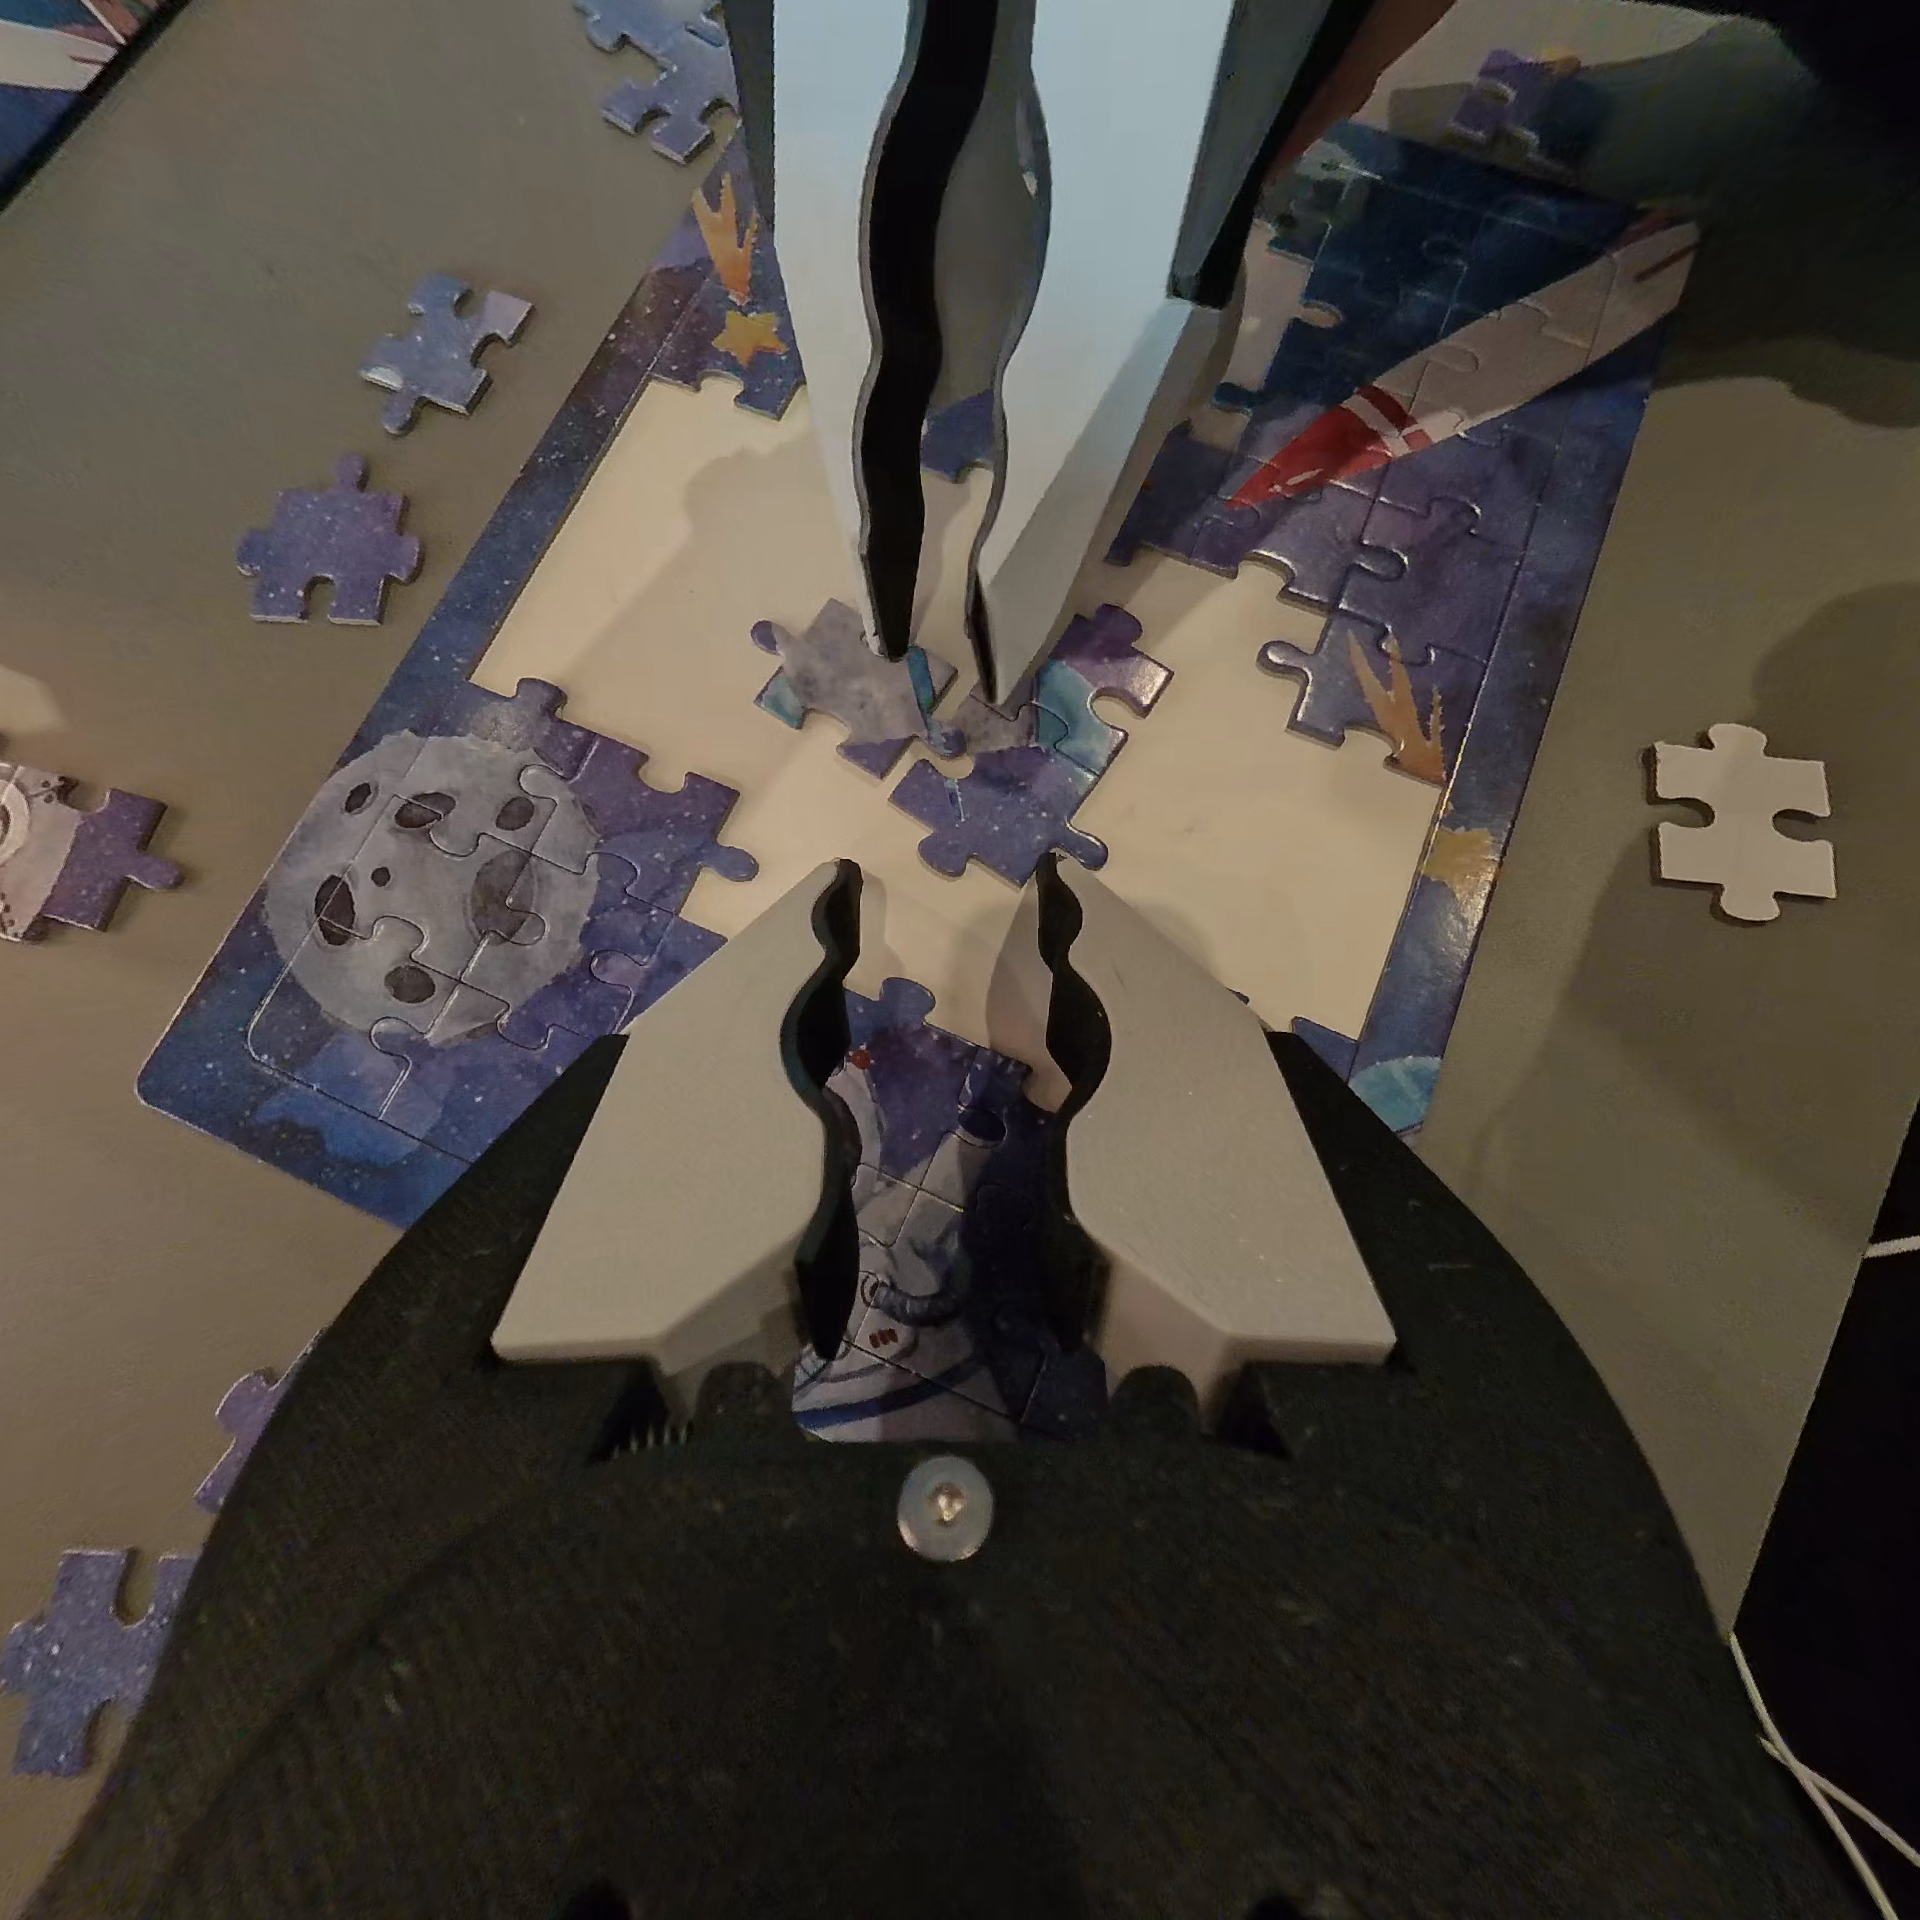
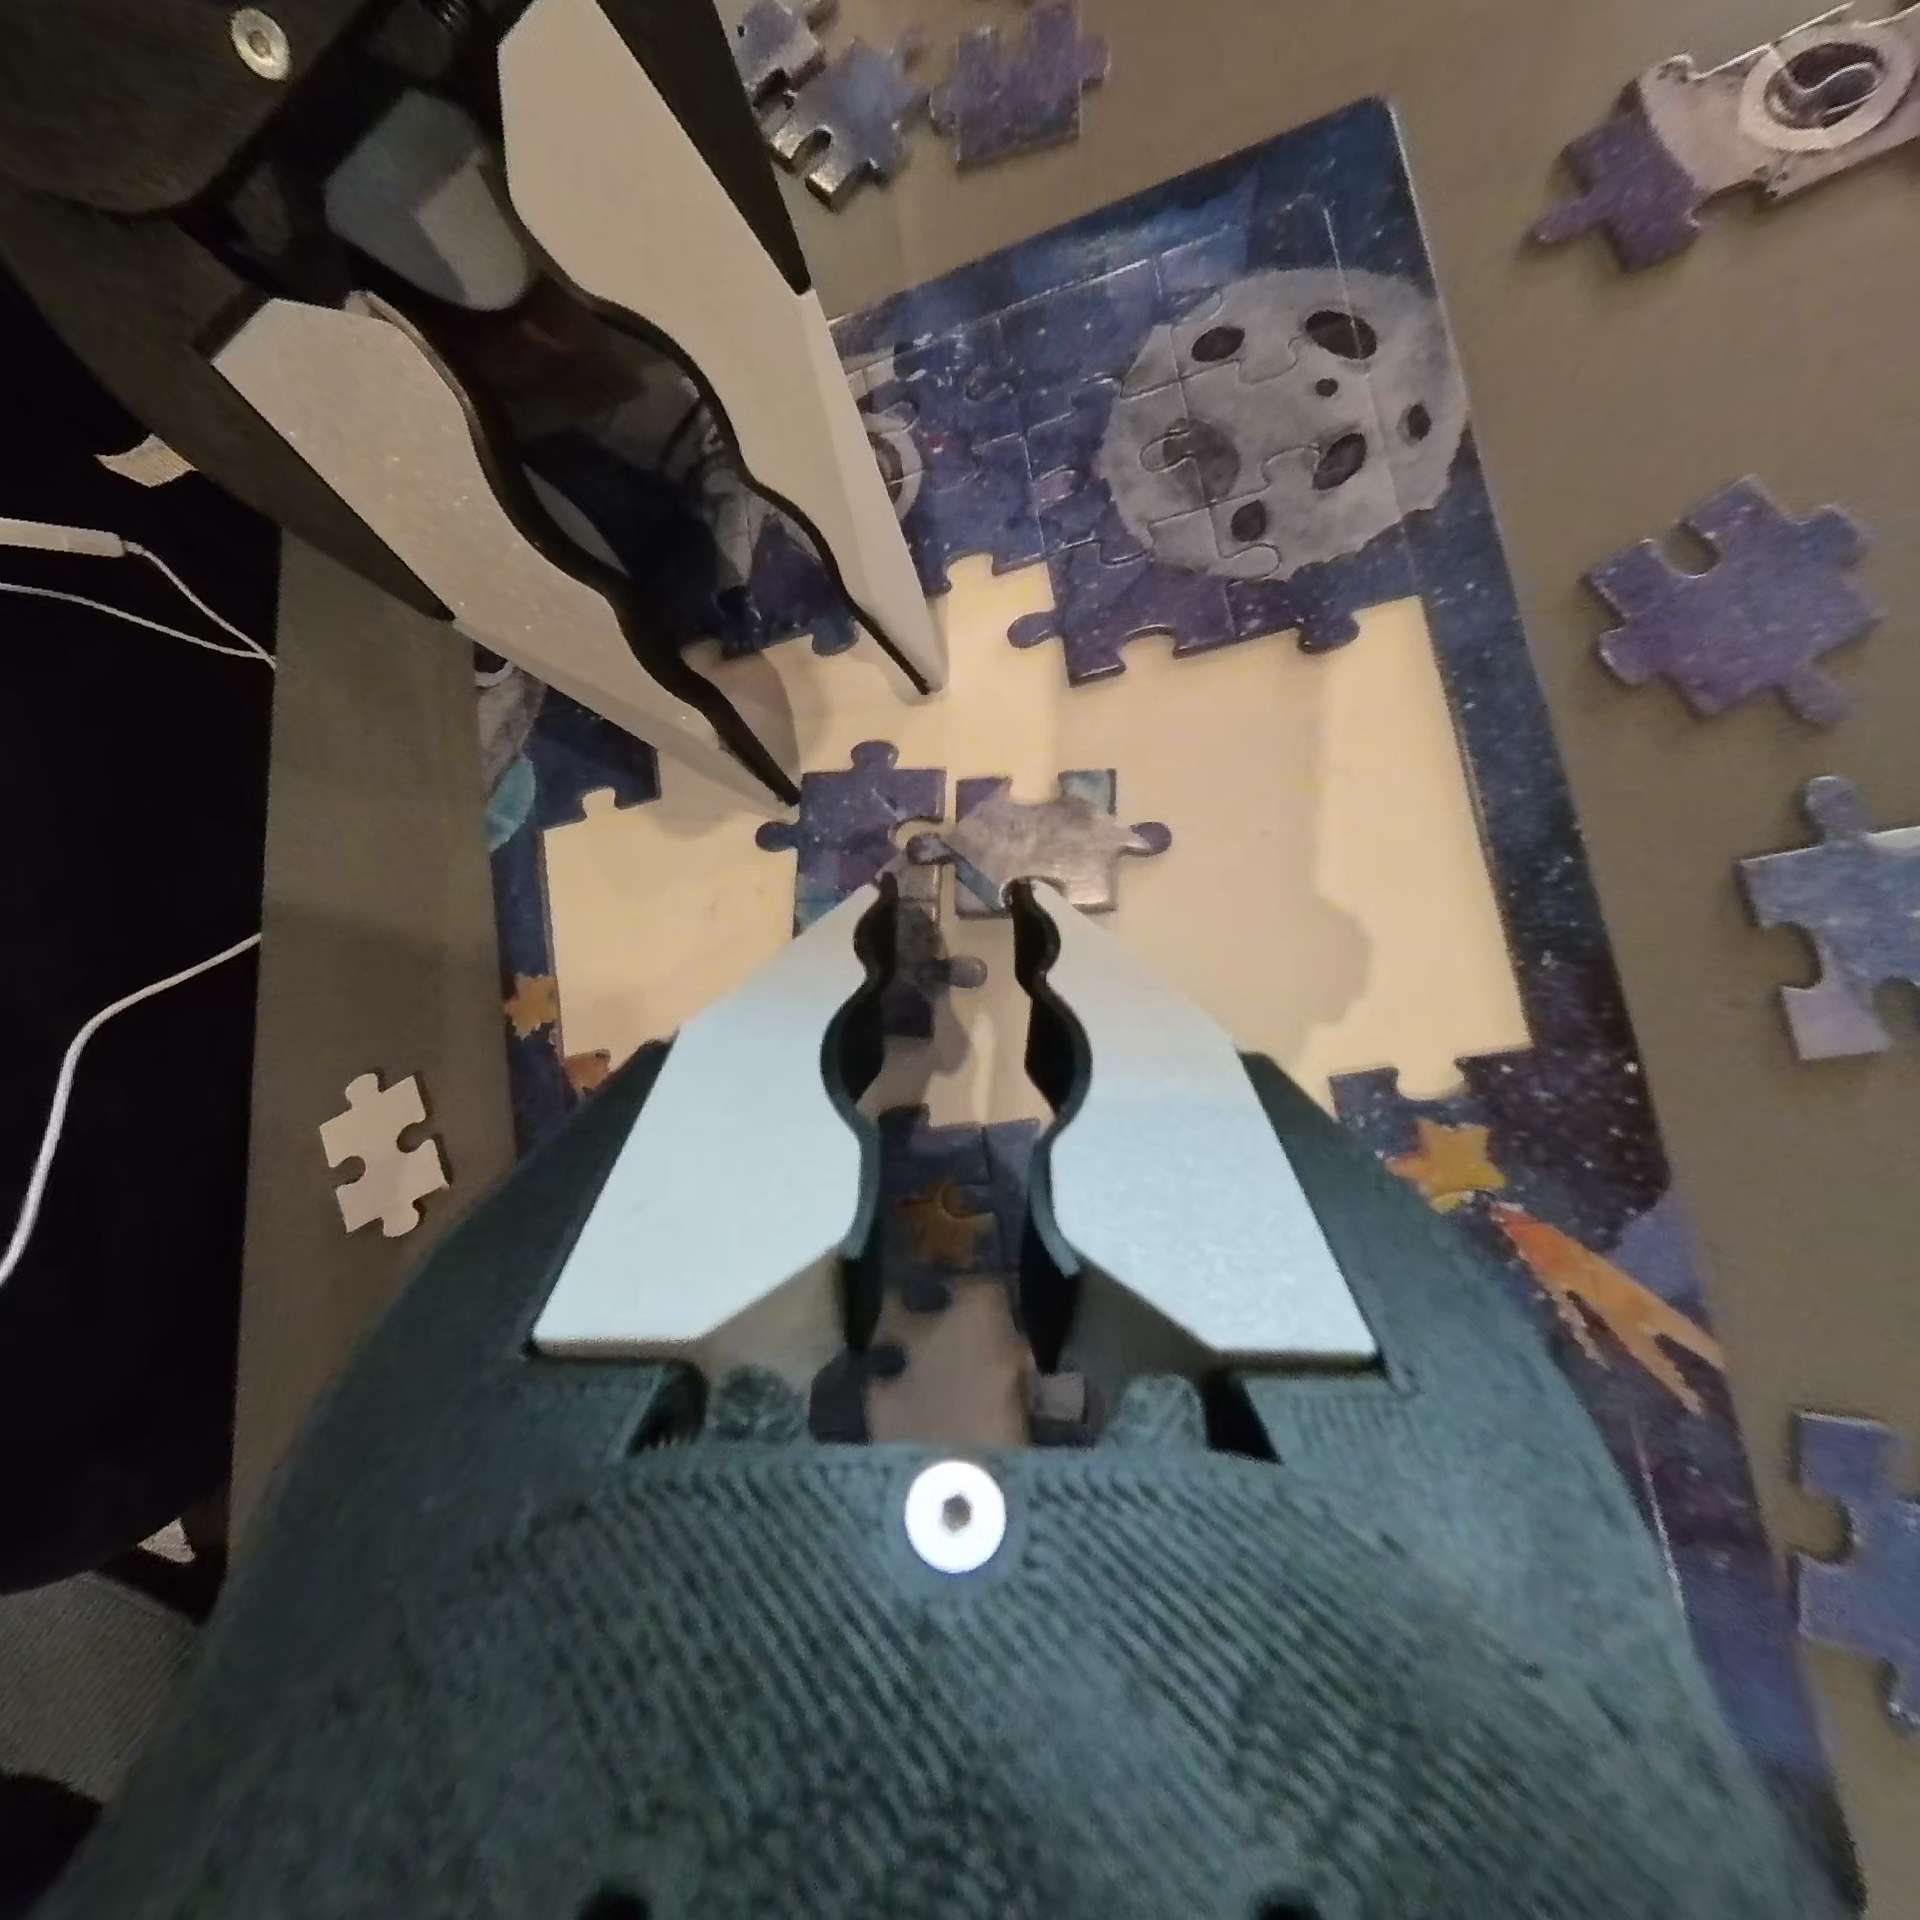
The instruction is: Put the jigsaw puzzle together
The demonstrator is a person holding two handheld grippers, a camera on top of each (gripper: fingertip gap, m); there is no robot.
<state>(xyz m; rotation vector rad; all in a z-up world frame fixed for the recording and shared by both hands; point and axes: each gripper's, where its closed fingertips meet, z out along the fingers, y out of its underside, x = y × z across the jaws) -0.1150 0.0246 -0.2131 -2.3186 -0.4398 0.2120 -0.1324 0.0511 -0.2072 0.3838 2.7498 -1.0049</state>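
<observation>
Loose puzzle pieces (image 1: pixel 966 748) lie between both hand-held grippers.

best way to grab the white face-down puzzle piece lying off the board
The white face-down puzzle piece lies flat and alone on the grey table, beside the puzzle board. Come straight down from above and pinch its narrow waist between the two side notches; the knobs would likely slip, and flat edges give little purchase.

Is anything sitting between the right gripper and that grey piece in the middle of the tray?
Nothing visible does. The right gripper has its fingertips right at the near edge of the grey piece, with no other piece between them. The left gripper hovers off to one side, by the neighbouring purple piece.
</observation>
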